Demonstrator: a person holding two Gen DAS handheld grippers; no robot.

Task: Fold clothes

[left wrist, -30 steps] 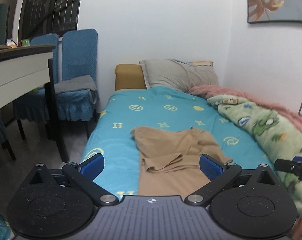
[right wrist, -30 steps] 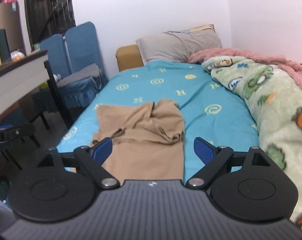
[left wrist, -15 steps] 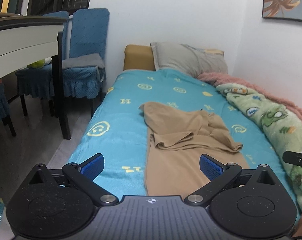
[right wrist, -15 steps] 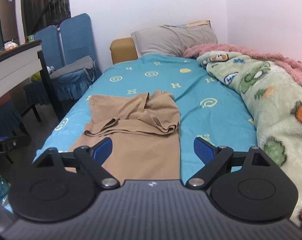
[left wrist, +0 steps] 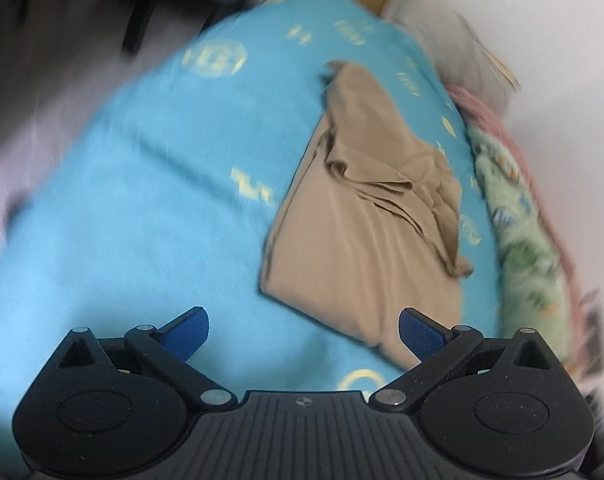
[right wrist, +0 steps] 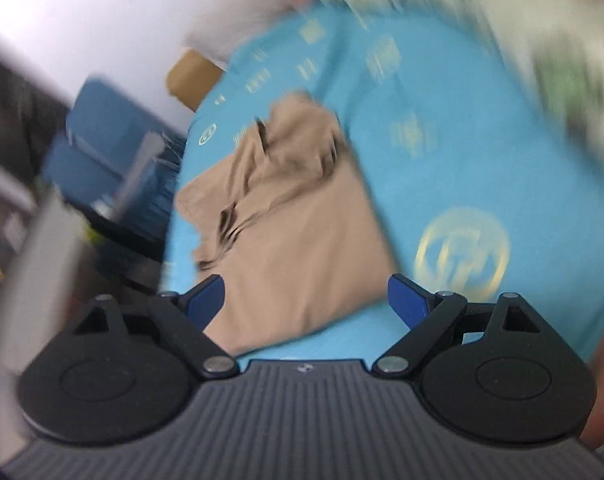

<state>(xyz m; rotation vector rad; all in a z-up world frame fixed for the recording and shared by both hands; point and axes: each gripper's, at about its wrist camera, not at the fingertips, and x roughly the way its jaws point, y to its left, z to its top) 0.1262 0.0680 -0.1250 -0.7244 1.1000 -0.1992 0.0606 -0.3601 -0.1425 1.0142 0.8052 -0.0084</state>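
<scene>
Both tongs, left (left wrist: 303, 332) and right (right wrist: 305, 298), gape wide and empty just short of the tan garment (left wrist: 365, 216) on the bed (left wrist: 142, 200); a hasty pinch risks gathering bedsheet or several layers.

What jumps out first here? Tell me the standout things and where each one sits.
The tan garment stands out first: it lies partly folded and rumpled on the turquoise bedsheet, right of centre in the left wrist view. Both the left gripper and the right gripper hover open above its near edge, blue fingers spread and holding nothing. A green cartoon blanket lines the bed's right side.
</scene>
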